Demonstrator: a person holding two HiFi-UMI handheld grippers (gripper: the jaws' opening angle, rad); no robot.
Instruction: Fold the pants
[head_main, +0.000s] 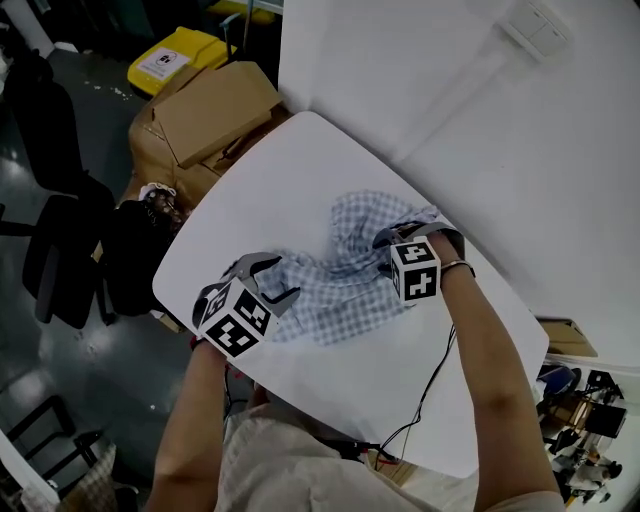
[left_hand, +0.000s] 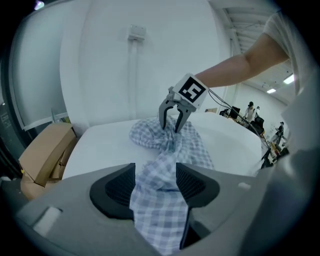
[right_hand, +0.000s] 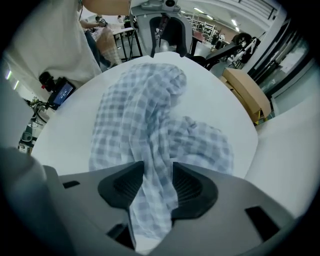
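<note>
Soft checked pants (head_main: 345, 275) lie crumpled mid-frame on the white table (head_main: 300, 165). The left tongs (head_main: 283, 280) and right tongs (head_main: 397, 240) each clamp a bunched fold. The light, limp cloth likely handles best gripped at waistband and hems.

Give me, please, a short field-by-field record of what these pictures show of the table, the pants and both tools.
Surface: white table, rounded corners
Garment: checked pants, crumpled on the table, not yet folded
Left tool: shut on one end of the pants; the cloth runs from it towards the other tool
Right tool: points down, pads closed on a bunched ridge of the pants
Beside the table: cardboard box
</note>
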